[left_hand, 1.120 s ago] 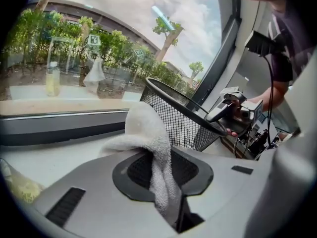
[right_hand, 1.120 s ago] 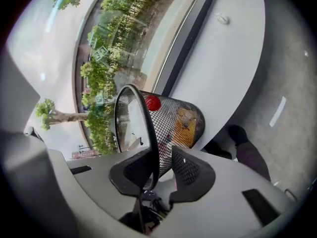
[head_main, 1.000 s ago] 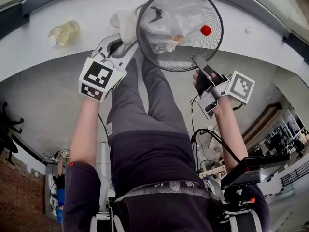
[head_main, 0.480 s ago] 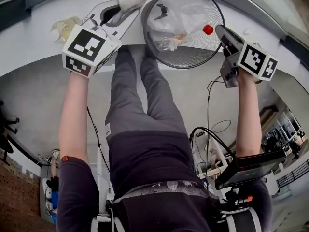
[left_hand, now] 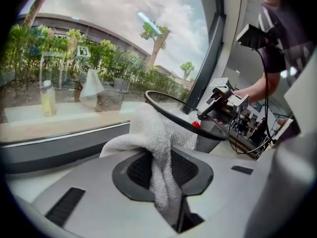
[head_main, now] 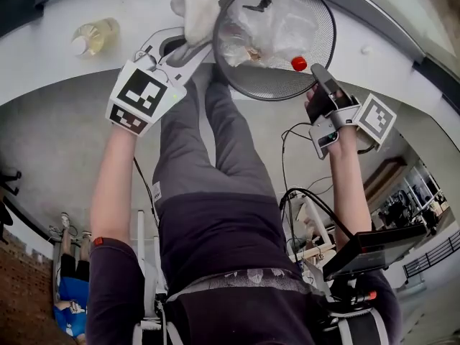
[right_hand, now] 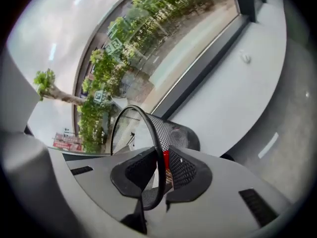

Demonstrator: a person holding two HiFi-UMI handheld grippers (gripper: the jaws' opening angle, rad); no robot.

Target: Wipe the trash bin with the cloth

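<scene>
A black mesh trash bin (head_main: 287,77) stands on the white ledge, holding a clear plastic bag (head_main: 277,24) and a red cap (head_main: 298,64). My left gripper (head_main: 188,49) is shut on a white cloth (head_main: 195,13), which bunches against the bin's left rim. In the left gripper view the cloth (left_hand: 153,138) hangs between that gripper's (left_hand: 166,192) pads, just in front of the bin (left_hand: 188,128). My right gripper (head_main: 321,77) is at the bin's near right rim. Its (right_hand: 156,187) jaws are closing with the rim (right_hand: 159,148) pinched between them.
A small bottle of yellowish liquid (head_main: 90,38) lies on the ledge at the left, also in the left gripper view as the bottle (left_hand: 47,98) by the window. The ledge's curved front edge (head_main: 72,95) runs below the bin. My legs and cables fill the view's middle.
The left gripper with the cloth has dropped back from the far ledge to the bin's left rim. The right gripper has shifted from the bin's right side to its near right rim.
</scene>
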